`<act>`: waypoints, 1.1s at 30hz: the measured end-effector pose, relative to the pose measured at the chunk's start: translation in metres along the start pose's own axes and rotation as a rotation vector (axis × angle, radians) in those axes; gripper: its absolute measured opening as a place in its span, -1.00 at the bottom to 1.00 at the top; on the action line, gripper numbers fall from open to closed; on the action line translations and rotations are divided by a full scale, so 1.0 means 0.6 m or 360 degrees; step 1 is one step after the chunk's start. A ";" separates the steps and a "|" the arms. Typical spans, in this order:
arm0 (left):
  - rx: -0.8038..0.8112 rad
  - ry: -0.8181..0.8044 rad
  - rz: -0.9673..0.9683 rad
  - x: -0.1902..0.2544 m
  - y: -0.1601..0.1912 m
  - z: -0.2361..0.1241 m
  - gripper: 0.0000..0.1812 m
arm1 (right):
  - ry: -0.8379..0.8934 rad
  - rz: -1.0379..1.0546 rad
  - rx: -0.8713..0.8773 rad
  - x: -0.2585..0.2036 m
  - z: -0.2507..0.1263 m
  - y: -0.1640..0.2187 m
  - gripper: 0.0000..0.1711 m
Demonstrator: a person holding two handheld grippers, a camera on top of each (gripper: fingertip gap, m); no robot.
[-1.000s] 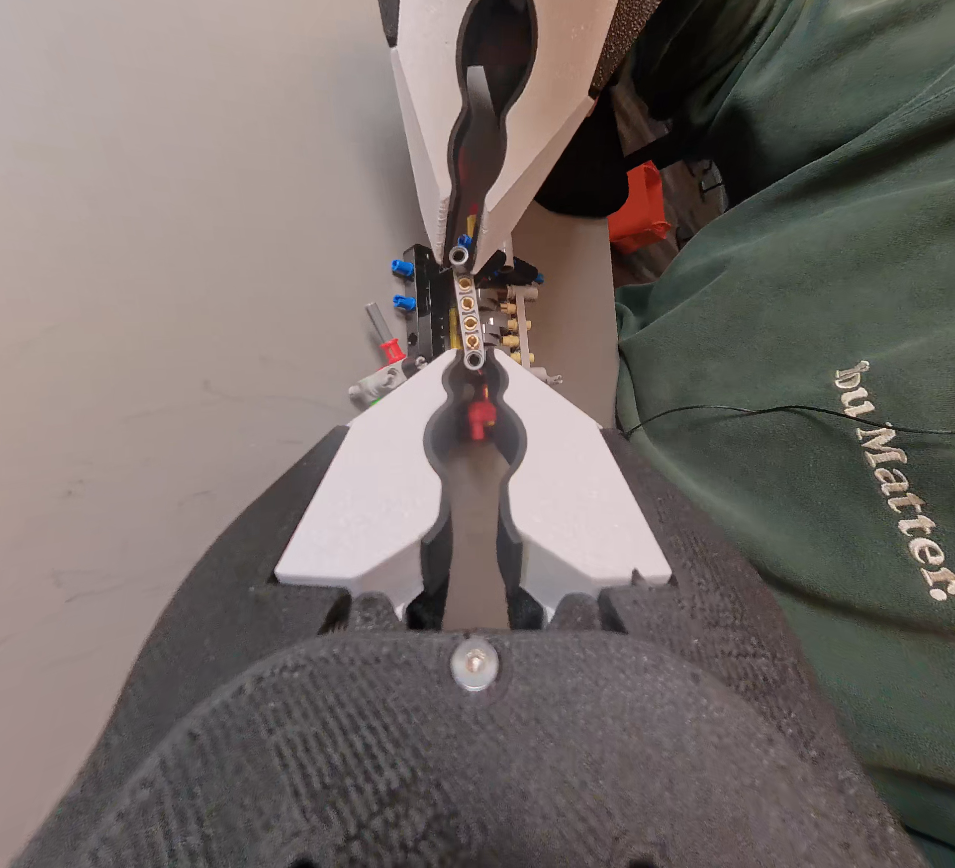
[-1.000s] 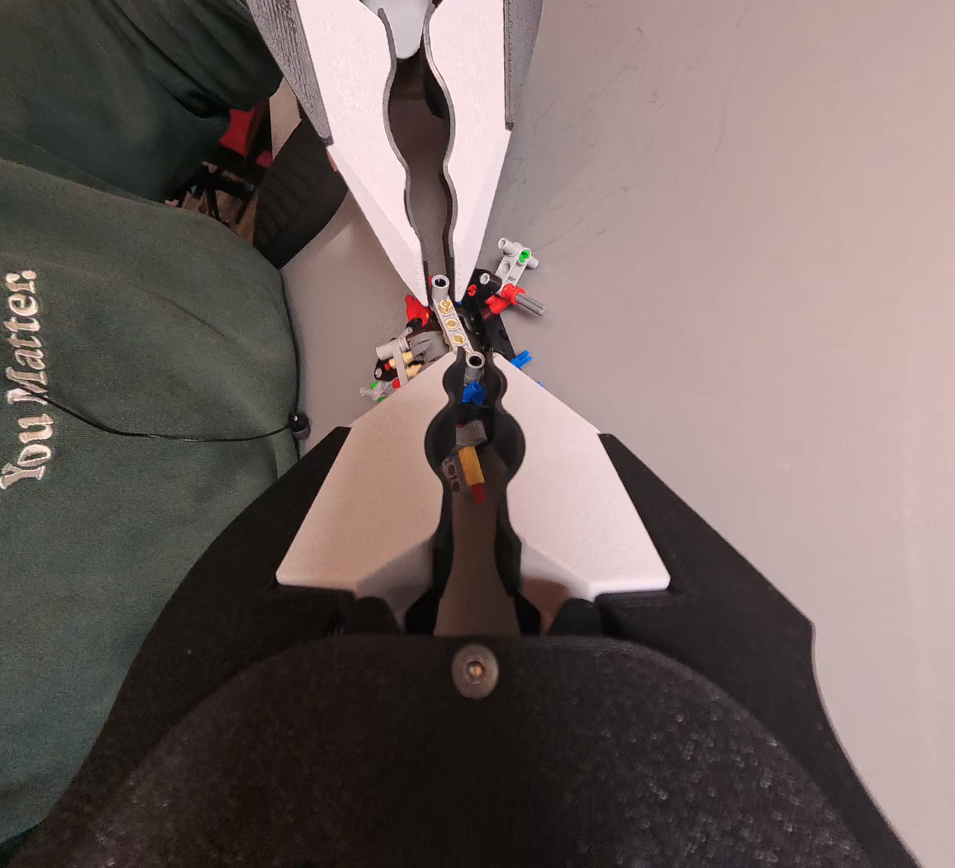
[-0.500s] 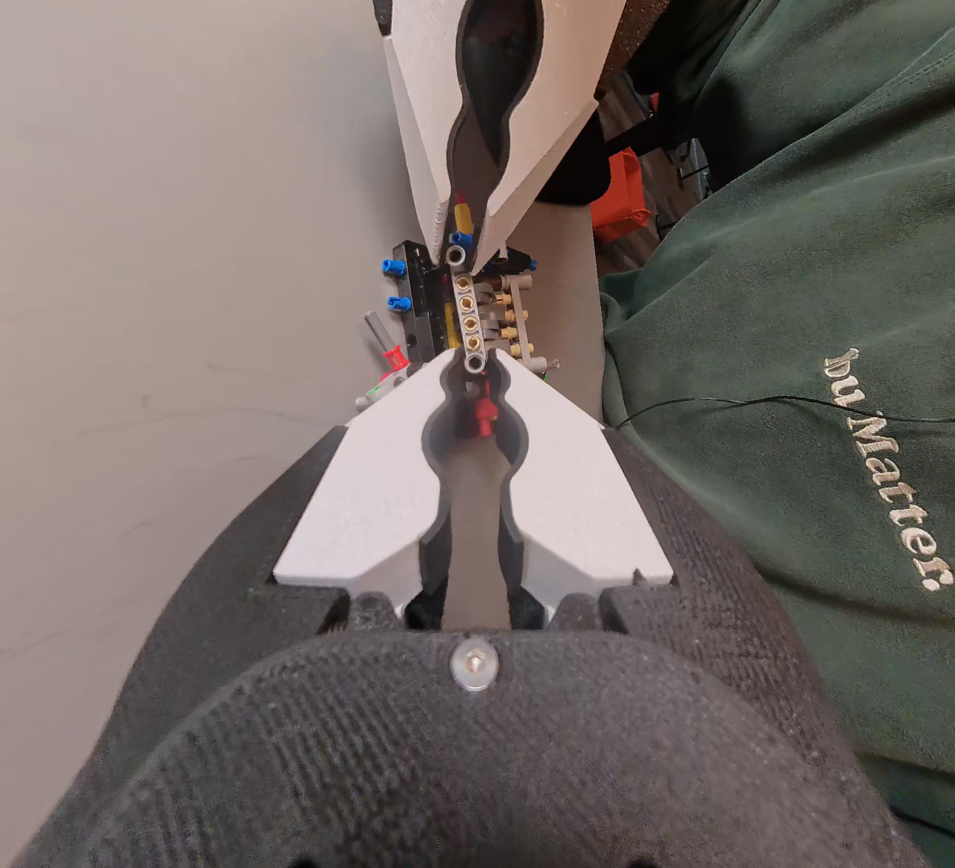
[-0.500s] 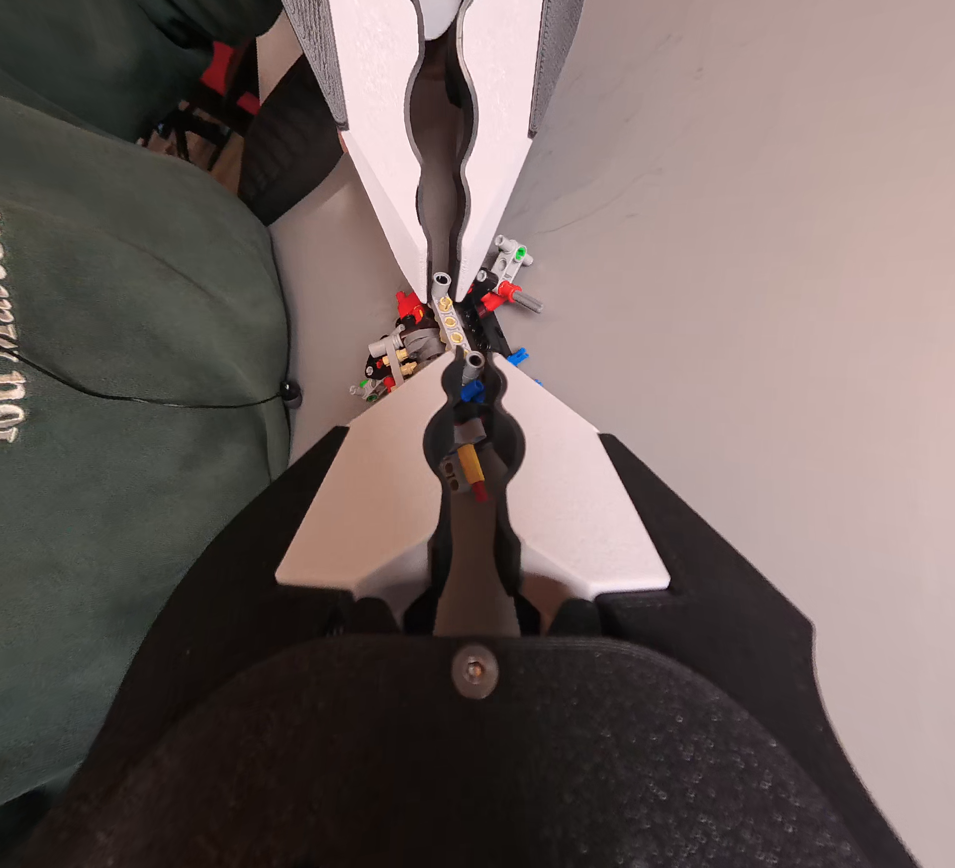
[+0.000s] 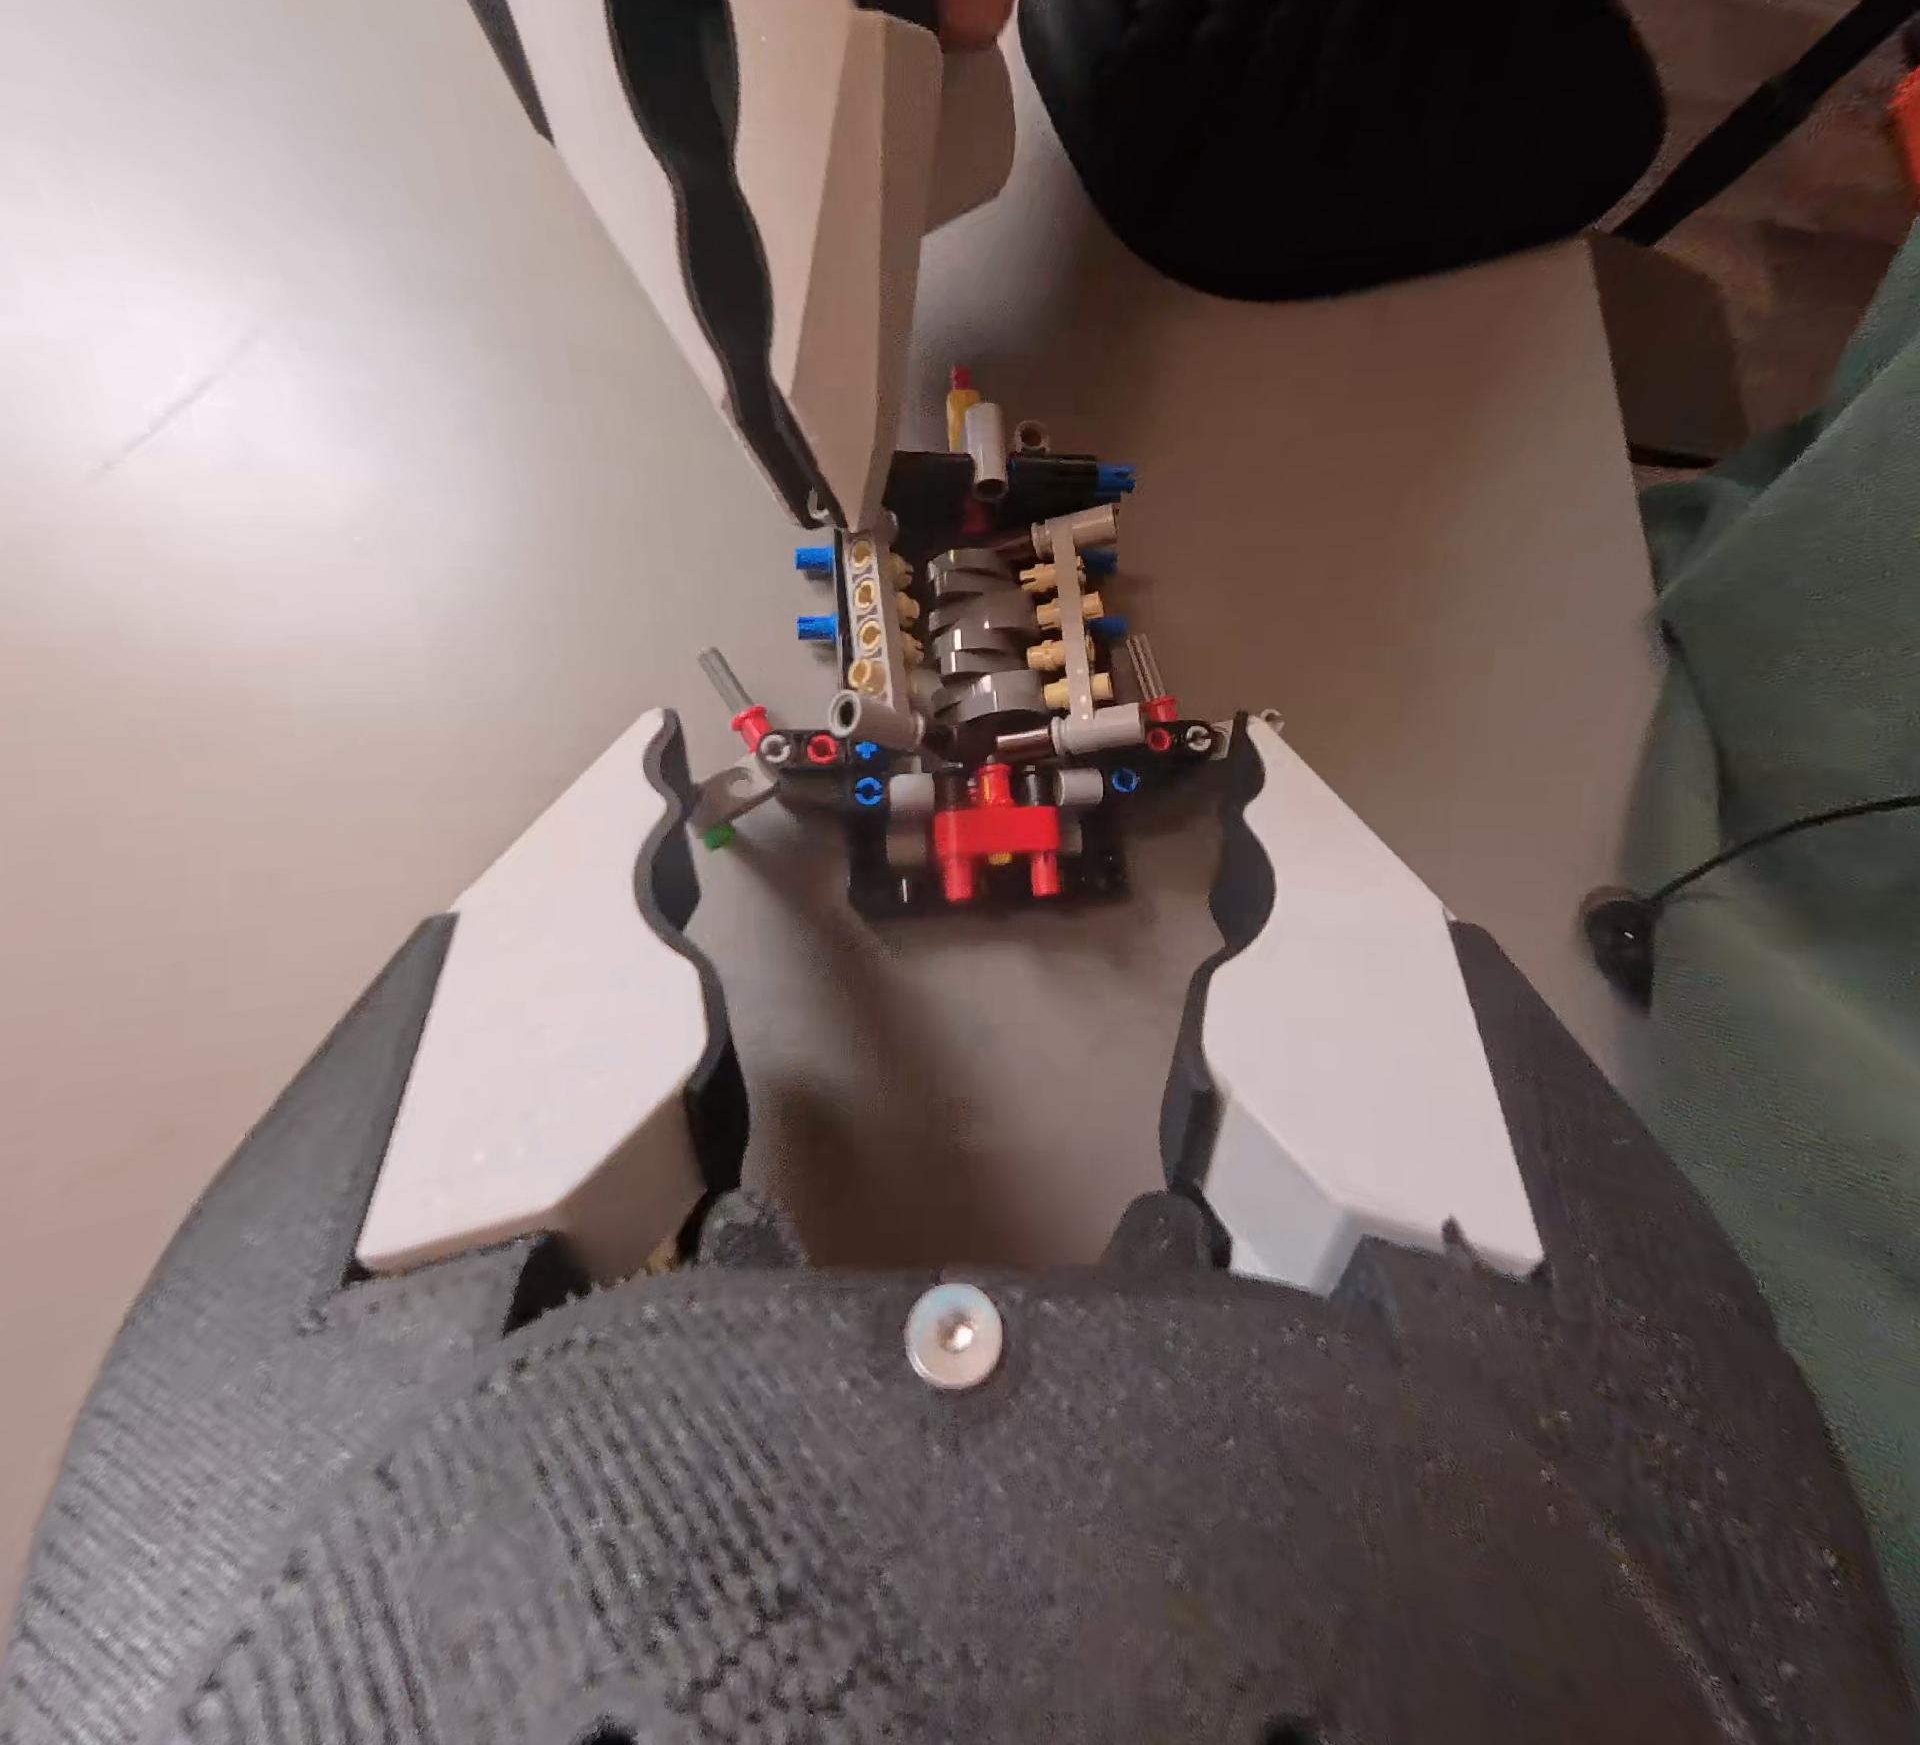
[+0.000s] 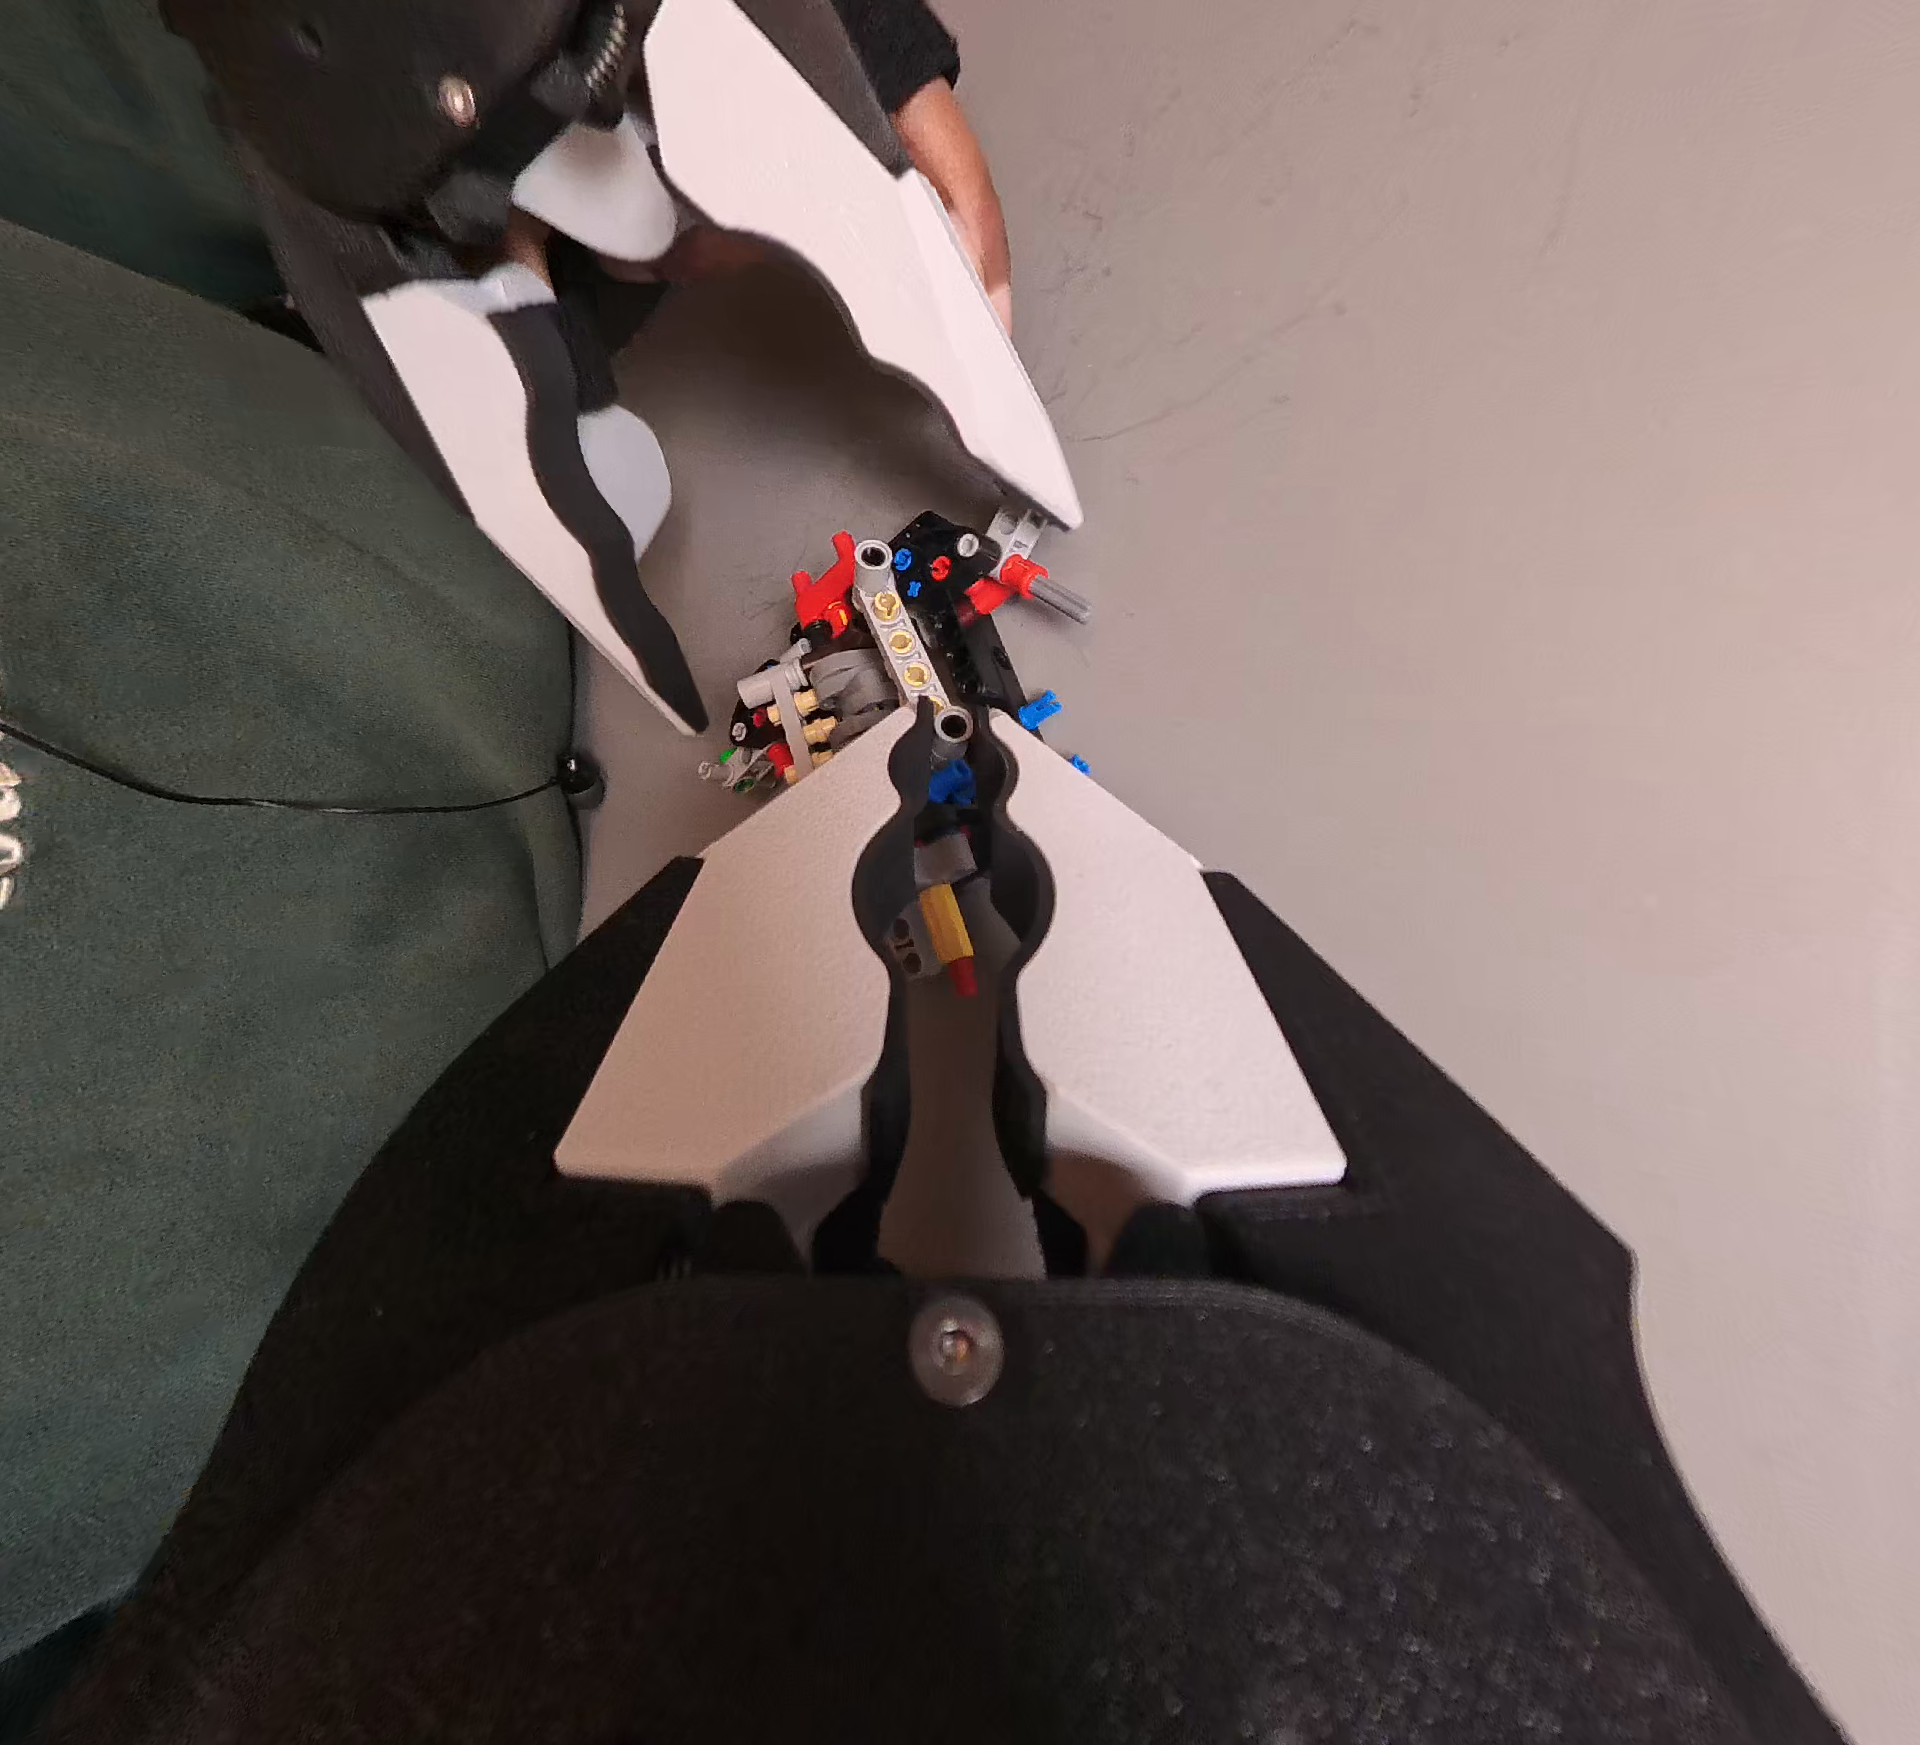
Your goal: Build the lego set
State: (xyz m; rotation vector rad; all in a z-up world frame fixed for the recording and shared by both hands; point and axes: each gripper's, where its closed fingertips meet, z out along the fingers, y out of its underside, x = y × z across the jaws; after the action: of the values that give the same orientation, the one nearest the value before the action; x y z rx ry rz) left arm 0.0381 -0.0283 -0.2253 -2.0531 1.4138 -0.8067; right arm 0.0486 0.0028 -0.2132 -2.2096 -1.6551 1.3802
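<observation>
My left gripper (image 5: pixel 956 760) gapes free around the lego assembly (image 5: pixel 987 687) on the table (image 5: pixel 312 345), my right gripper (image 6: pixel 951 729) alone pinches its grey beam (image 6: pixel 909 651), so any twist could pop that beam off

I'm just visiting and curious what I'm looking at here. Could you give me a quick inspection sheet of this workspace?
Surface: pale grey tabletop, faintly scuffed.
Job's things: small multicoloured lego model resting on the tabletop; light grey holed lego beam along its top.
Clutter: nothing seen.
Grippers: left hand-held gripper open, one finger on each side of the model; right hand-held gripper shut on the beam's end.
Cables: thin black cord across the sweatshirt.
Surroundings: person's dark green sweatshirt; black padded chair seat beyond the table edge.
</observation>
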 end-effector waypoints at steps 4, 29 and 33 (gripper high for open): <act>0.0032 -0.0040 0.0005 0.005 0.001 0.013 0.01 | 0.0016 0.0035 -0.0026 -0.001 0.000 0.000 -0.94; 0.0162 -0.0117 0.0066 0.004 -0.004 0.011 -0.16 | 0.0086 0.0263 -0.0255 -0.009 -0.001 0.012 -0.94; 0.0172 -0.0136 0.0081 0.004 -0.004 0.010 -0.17 | 0.0099 0.0284 -0.0288 -0.014 -0.003 0.013 -0.94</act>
State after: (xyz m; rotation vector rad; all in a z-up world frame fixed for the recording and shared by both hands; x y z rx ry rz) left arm 0.0444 -0.0292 -0.2271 -1.9388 1.3408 -0.7486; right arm 0.0554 -0.0059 -0.2109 -2.5281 -1.6578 1.2262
